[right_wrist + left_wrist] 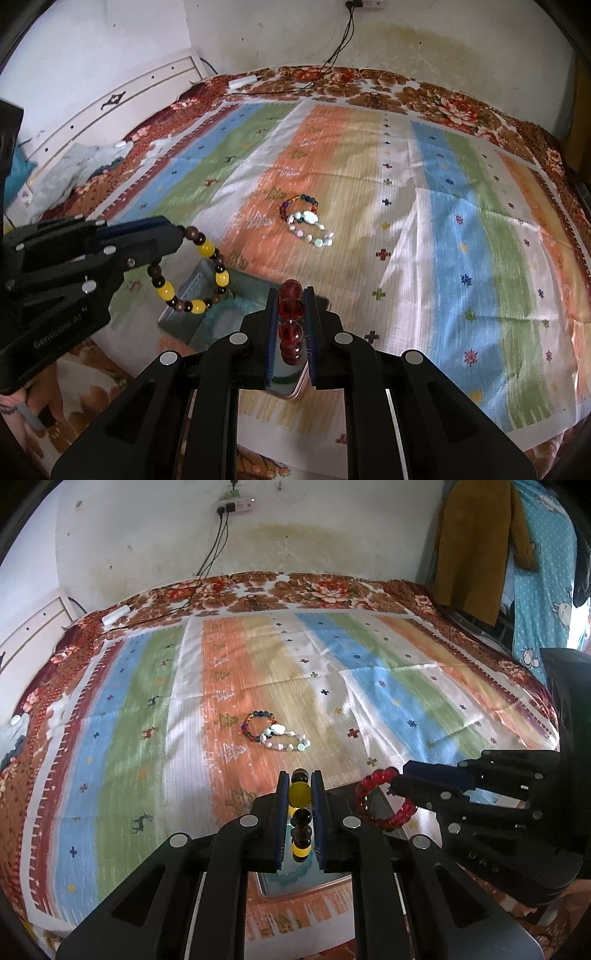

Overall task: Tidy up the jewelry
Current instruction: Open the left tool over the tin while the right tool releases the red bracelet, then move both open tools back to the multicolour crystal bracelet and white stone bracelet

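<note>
Two bracelets hang gripped above the bed's striped cloth [147,709]: left tool [299,779] pinches the yellow-and-dark bead bracelet [192,273], right tool [291,291] clamps the red bead bracelet [384,801]. Two more, a multicolored bracelet [255,723] and a pale stone bracelet [288,742], lie touching mid-cloth.

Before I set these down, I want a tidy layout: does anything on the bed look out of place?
Yes: the multicolored bracelet and pale stone bracelet lie overlapping on the striped cloth, not laid apart. Nothing looks broken.
</note>
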Demonstrator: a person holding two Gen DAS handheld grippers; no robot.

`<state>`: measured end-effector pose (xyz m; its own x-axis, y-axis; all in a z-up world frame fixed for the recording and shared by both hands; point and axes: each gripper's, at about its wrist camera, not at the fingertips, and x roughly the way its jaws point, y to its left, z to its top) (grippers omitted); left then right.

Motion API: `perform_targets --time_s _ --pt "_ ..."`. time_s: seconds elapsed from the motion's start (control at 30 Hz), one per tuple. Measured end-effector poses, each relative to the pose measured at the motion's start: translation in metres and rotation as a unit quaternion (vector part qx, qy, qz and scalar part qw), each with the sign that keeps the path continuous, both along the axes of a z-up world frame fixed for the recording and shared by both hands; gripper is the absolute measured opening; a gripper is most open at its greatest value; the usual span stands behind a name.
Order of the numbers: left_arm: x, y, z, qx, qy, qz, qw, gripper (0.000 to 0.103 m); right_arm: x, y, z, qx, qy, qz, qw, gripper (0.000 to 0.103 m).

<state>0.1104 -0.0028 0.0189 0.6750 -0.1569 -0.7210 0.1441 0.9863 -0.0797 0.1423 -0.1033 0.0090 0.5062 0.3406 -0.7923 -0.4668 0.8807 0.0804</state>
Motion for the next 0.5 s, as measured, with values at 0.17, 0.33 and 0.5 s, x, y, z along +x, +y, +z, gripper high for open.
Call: perform_targets --time_s 0.17,0.33,0.5 --pt "0.004 0.001 -0.010 0.012 0.020 0.012 0.9997 0.029 -0.002 0.001 -0.006 -0.007 0.012 0.006 1.000 0.015" --pt "0.008 0.012 -0.012 0.020 0.018 0.042 0.9988 0.044 -0.001 -0.001 -0.008 -0.021 -0.001 -0.001 1.000 0.041" --pt "0.013 0.027 -0.011 0.039 0.009 0.073 0.9965 0.058 0.007 -0.008 -0.010 -0.029 -0.008 -0.020 0.999 0.045"
